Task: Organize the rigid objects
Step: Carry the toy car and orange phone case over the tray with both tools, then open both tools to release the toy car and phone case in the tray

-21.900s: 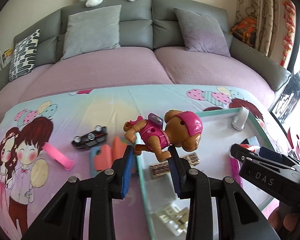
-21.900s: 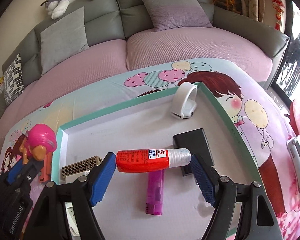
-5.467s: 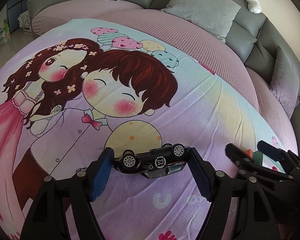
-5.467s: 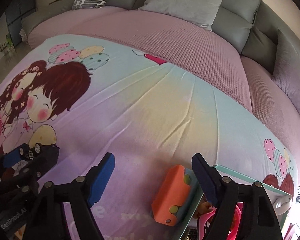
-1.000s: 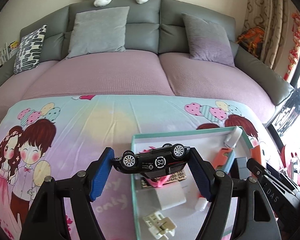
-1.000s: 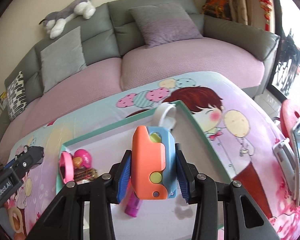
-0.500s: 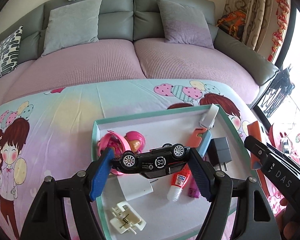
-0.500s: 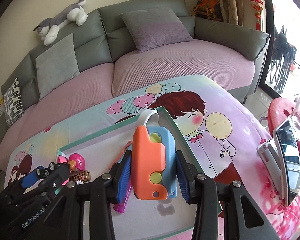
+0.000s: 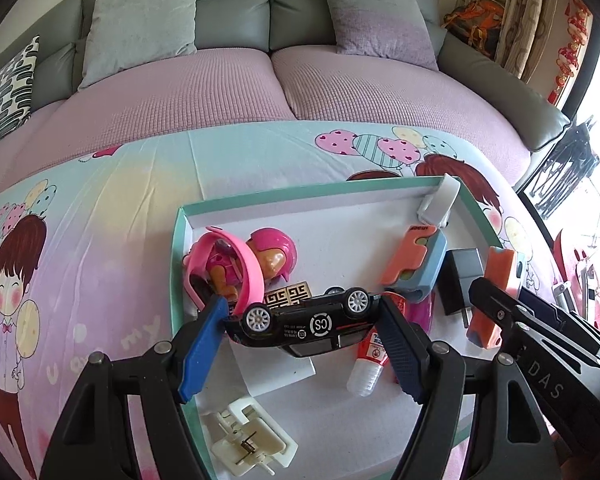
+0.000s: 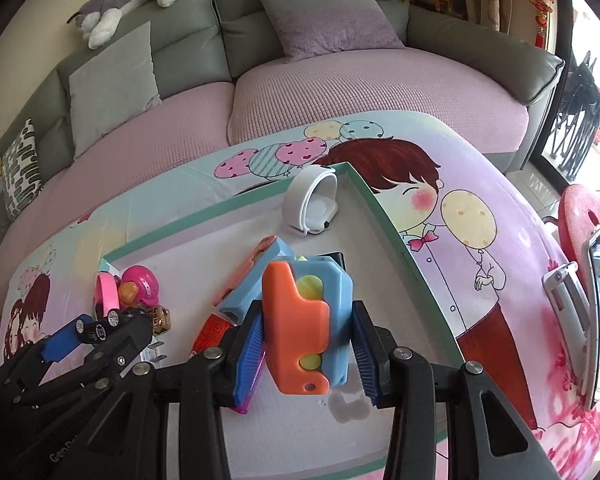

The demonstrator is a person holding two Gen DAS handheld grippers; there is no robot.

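My left gripper (image 9: 302, 326) is shut on a black toy car (image 9: 304, 324), upside down, held over the green-rimmed white tray (image 9: 300, 194). My right gripper (image 10: 306, 336) is shut on an orange and blue toy block (image 10: 306, 320), held over the right part of the tray (image 10: 384, 204). That block also shows in the left wrist view (image 9: 496, 292). In the tray lie a pink puppy figure (image 9: 256, 260), a pink band (image 9: 240, 264), a second orange and blue block (image 9: 416, 264), a red glue bottle (image 9: 370, 360), a black charger (image 9: 458, 284) and a white wristband (image 10: 312, 200).
A white clip (image 9: 250, 442) and a white card (image 9: 276, 368) lie at the tray's near end. The tray sits on a cartoon-print cloth (image 9: 100, 220) before a grey sofa with pink covers (image 9: 220, 76). A red stool (image 10: 584, 220) stands to the right.
Both grippers have moved lower and closer over the tray, each with its object still held. The car now hangs just above the glue bottle and card.
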